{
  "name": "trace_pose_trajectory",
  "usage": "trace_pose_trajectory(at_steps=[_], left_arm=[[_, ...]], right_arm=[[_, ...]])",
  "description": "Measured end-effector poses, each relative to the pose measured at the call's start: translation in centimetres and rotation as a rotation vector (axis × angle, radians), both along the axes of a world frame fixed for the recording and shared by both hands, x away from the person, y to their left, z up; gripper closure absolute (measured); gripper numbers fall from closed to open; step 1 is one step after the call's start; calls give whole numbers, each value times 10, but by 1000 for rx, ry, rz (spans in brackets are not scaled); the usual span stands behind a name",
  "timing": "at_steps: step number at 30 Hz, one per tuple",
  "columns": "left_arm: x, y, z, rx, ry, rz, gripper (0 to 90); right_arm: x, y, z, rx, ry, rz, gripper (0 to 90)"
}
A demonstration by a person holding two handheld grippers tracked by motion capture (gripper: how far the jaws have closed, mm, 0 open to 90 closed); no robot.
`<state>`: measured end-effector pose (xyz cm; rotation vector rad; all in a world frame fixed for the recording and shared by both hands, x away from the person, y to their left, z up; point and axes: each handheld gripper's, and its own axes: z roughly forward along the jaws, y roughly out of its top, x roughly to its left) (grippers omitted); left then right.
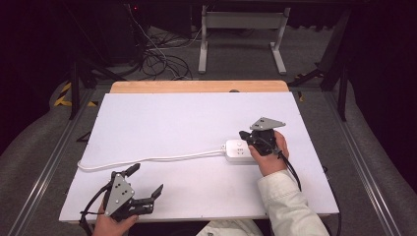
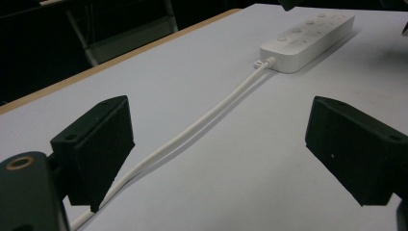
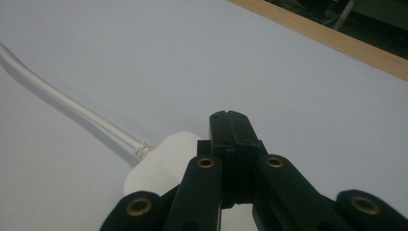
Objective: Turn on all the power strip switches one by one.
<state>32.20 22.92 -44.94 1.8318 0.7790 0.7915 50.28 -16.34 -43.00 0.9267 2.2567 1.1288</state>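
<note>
The left gripper sat at the near left corner of the bench, held by the left hand, with its jaws spread wide and nothing between them. In the left gripper view the white cord ran along the bench surface between the two parted jaws, passing close beside the jaw at the left of that view, and led away to the power strip.

Farther in, toward the right side of the bench, the right hand held the right gripper directly over the power strip. In the right gripper view its jaws were pressed together, tips meeting above the rounded cord end of the power strip; whether they touched the casing could not be determined.

The power strip lay flat on the white bench surface, its cord trailing leftward to the bench's left edge.

Beyond the bench, a wooden edge strip, loose cables on the floor and a white frame were visible.
</note>
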Motion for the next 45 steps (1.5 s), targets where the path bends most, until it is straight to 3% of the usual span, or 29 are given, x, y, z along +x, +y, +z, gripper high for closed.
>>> trace_pose_trajectory(at_steps=[5, 11, 24, 37, 45], left_arm=[[0, 0, 0, -1, 1, 1, 101], [0, 0, 0, 5, -4, 1, 101], [0, 1, 0, 7, -5, 1, 101], [0, 0, 0, 2, 0, 6, 101], [0, 0, 0, 4, -1, 7, 101]], right_arm=[[2, -11, -3, -37, 15, -32, 900], [6, -24, -9, -46, 52, -60, 900], [12, -25, -23, -99, 94, -73, 900], [12, -23, -26, -112, 98, -73, 900], [14, -25, -28, -92, 113, -76, 900]])
